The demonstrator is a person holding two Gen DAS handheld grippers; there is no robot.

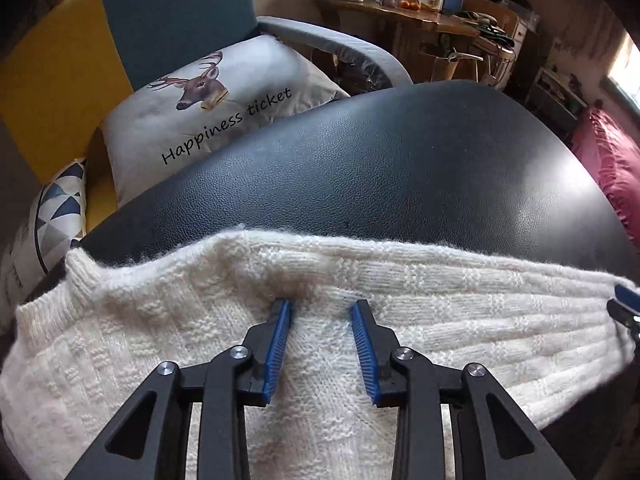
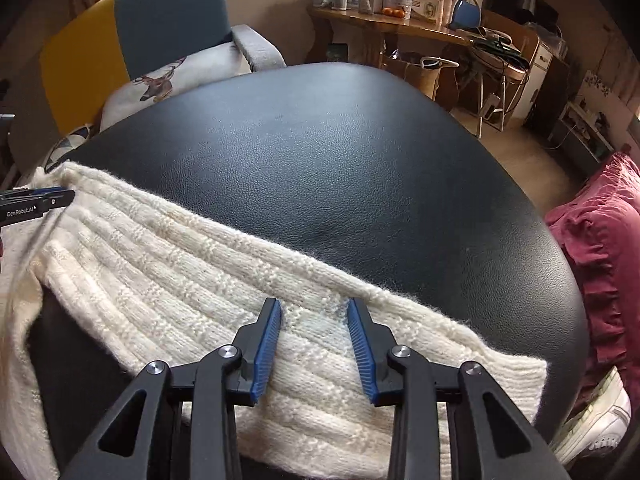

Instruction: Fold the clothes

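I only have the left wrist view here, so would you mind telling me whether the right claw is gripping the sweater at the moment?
Observer: No. The right claw is open, with its fingers astride the sweater near the far edge.
Operator: Thank you. How does the sweater end on that side?
Observer: A ribbed end lies flat on the black table, just right of the claw.
Operator: Is anything beside the table over there?
Observer: A white shoe sits low at the right, below a dark red ruffled cloth.
Operator: And does my left claw show?
Observer: Yes, the left claw is at the left edge, over the sweater.
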